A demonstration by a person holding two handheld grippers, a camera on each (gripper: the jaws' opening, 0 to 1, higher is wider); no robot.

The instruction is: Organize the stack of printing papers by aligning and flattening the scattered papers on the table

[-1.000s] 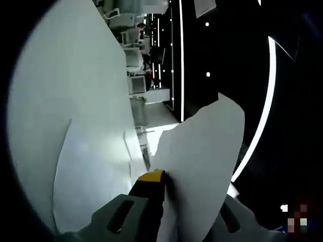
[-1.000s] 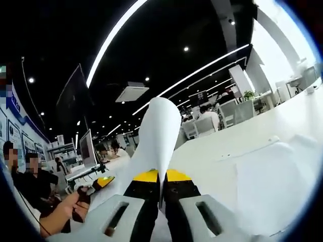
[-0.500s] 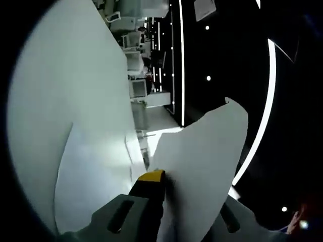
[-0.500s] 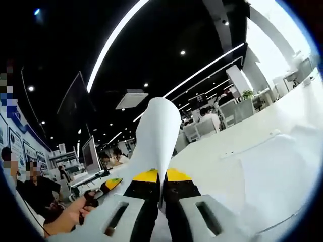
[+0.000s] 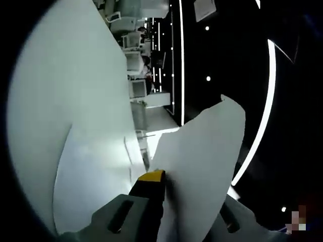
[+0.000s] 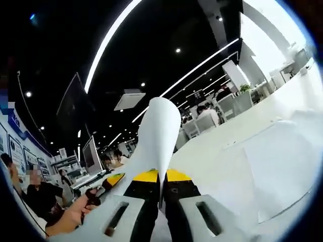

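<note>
I hold one lifted sheet [image 5: 202, 166] with both jaws clamped; I should lower it squarely onto the surface [image 6: 222, 156].

Your right claw [image 6: 160, 194] has two pale grey jaws, each with a dark oblong slot, ending in black blocks capped with yellow. Your left claw [image 5: 164, 189] shows the same pale grey body with a slot, then black, then a yellow tip.
</note>
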